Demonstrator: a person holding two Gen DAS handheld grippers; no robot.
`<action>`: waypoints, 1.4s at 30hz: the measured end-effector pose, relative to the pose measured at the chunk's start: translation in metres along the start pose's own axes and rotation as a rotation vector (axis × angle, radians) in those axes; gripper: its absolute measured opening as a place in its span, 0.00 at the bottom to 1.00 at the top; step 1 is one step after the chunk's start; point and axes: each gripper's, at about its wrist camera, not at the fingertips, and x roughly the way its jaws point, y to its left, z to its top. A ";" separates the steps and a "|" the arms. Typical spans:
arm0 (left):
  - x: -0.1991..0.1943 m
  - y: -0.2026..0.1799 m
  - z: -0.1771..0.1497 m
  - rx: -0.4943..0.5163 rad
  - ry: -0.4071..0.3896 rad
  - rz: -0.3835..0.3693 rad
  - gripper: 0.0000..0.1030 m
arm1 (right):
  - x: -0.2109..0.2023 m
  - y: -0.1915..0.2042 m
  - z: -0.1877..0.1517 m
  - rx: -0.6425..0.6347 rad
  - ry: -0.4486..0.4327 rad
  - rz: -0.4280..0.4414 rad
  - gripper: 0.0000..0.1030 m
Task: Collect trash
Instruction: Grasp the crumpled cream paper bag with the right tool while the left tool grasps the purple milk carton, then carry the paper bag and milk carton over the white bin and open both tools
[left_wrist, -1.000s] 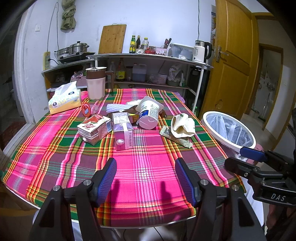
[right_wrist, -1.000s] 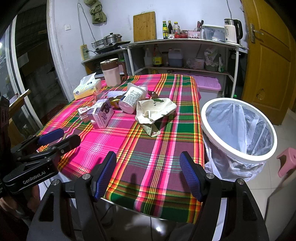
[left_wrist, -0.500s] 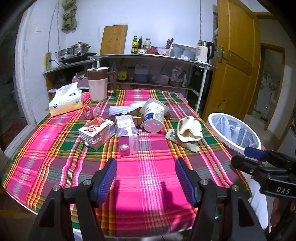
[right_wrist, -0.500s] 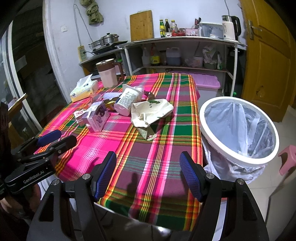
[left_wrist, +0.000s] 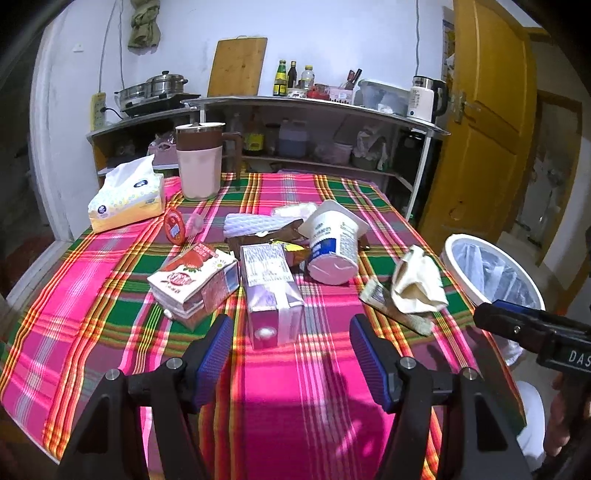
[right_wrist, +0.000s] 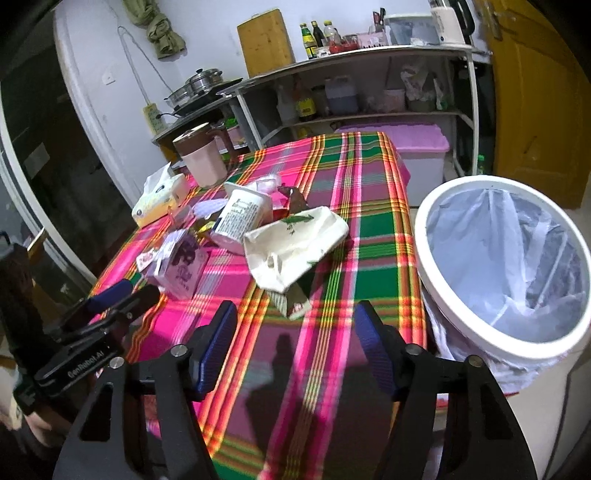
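Trash lies on the plaid table: a purple carton (left_wrist: 271, 295), a red-and-white flattened box (left_wrist: 194, 282), a white tub on its side (left_wrist: 334, 247), a crumpled cream wrapper (left_wrist: 419, 282) and brown wrappers (left_wrist: 269, 236). My left gripper (left_wrist: 290, 350) is open and empty, just short of the purple carton. My right gripper (right_wrist: 297, 339) is open and empty, just short of the cream wrapper (right_wrist: 295, 245). The white bin (right_wrist: 506, 266) with a clear liner stands off the table's right edge; it also shows in the left wrist view (left_wrist: 491, 273).
A tissue box (left_wrist: 125, 201), a pink jug (left_wrist: 199, 162) and a small red lid (left_wrist: 175, 227) stand at the table's far left. Metal shelves (left_wrist: 314, 110) with bottles and a kettle are behind. A yellow door (left_wrist: 480, 129) is at the right.
Both grippers have moved forward over the table toward the trash pile. The right wrist view has tilted, and the carton and wrapper now sit closer to the fingertips.
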 end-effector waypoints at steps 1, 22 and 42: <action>0.004 0.001 0.002 -0.004 0.001 0.002 0.63 | 0.005 -0.002 0.004 0.009 0.006 0.007 0.61; 0.045 0.008 0.015 -0.015 0.026 0.013 0.37 | 0.064 -0.028 0.033 0.191 0.101 0.107 0.24; 0.004 -0.003 0.018 -0.007 -0.040 0.001 0.35 | 0.024 -0.013 0.031 0.101 0.004 0.064 0.05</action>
